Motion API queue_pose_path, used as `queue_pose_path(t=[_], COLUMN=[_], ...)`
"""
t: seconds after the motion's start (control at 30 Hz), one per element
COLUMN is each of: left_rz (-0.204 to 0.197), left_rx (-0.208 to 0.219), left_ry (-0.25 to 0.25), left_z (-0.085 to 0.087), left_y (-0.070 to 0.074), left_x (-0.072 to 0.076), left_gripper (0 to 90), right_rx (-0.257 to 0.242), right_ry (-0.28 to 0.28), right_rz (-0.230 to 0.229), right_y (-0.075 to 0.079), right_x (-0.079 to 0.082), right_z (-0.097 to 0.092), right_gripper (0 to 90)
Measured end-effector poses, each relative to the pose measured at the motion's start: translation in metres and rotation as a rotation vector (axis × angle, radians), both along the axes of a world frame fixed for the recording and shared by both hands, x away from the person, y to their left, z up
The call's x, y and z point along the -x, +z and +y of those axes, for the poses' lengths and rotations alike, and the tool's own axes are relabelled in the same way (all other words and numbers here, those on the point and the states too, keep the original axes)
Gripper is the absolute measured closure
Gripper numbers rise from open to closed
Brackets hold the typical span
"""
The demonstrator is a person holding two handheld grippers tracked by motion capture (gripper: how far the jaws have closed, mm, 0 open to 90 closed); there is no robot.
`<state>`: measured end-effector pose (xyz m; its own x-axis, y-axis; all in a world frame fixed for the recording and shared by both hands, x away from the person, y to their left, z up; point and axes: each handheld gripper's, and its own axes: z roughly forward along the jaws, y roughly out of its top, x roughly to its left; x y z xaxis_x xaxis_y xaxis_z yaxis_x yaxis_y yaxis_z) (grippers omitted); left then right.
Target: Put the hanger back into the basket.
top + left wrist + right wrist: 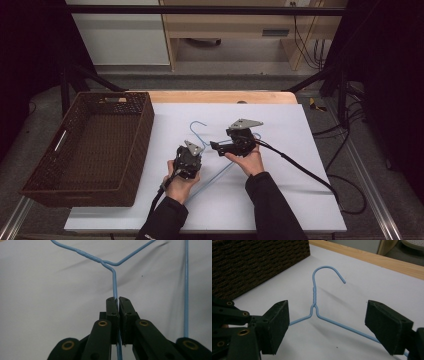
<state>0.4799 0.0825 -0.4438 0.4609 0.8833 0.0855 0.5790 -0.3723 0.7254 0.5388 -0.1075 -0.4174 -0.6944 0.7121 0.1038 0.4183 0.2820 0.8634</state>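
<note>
A light blue wire hanger [198, 125] lies on the white sheet, hook toward the far side. My left gripper [195, 148] is shut on one of its wires, and in the left gripper view the pads [112, 307] pinch the thin wire [114, 277] just below the twisted neck. My right gripper [216, 146] sits to the right of the neck and points left. In the right gripper view it [332, 325] stands open, its pads wide apart on either side of the hanger's neck and shoulder [314, 293], touching neither.
A dark brown woven basket [145, 125] stands at the left of the table, also close by in the right gripper view [249, 262]. The white sheet [280, 190] covers a wooden table [220, 96]. A black cable [300, 170] trails off to the right.
</note>
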Motion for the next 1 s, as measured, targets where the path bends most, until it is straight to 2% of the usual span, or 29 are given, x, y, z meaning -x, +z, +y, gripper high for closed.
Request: queue_pose_path(t=[0.33, 0.47, 0.67, 0.77, 0.83, 0.93, 1.0], left_rz=[0.008, 0.010, 0.002, 0.002, 0.007, 0.006, 0.000], left_rx=[0.007, 0.005, -0.001, 0.002, 0.010, 0.005, 0.002], left_ry=[-0.006, -0.007, -0.007, -0.006, -0.010, -0.011, -0.011], left_z=[0.000, -0.001, -0.002, -0.002, -0.003, -0.003, -0.003], left_y=[0.000, 0.000, -0.001, -0.001, -0.001, -0.001, -0.001], left_x=[0.001, 0.001, 0.001, 0.001, 0.002, 0.002, 0.002], left_gripper=[87.0, 87.0, 87.0, 87.1, 87.0, 87.0, 87.0], right_rx=[0.024, 0.000, 0.043, 0.045, 0.062, 0.085, 0.075], right_ry=[0.008, 0.006, 0.019, 0.030, 0.032, 0.027, 0.028], right_rz=[0.027, 0.047, 0.057, 0.061, 0.071, 0.076, 0.088], right_y=[-0.008, -0.011, -0.012, -0.014, -0.016, -0.019, -0.022], right_x=[-0.015, -0.020, -0.024, -0.027, -0.030, -0.032, -0.033], right_z=[0.021, 0.023, 0.033, 0.038, 0.044, 0.048, 0.049], right_gripper=[23.6, 25.7, 29.1, 33.6, 38.5, 41.3, 45.4])
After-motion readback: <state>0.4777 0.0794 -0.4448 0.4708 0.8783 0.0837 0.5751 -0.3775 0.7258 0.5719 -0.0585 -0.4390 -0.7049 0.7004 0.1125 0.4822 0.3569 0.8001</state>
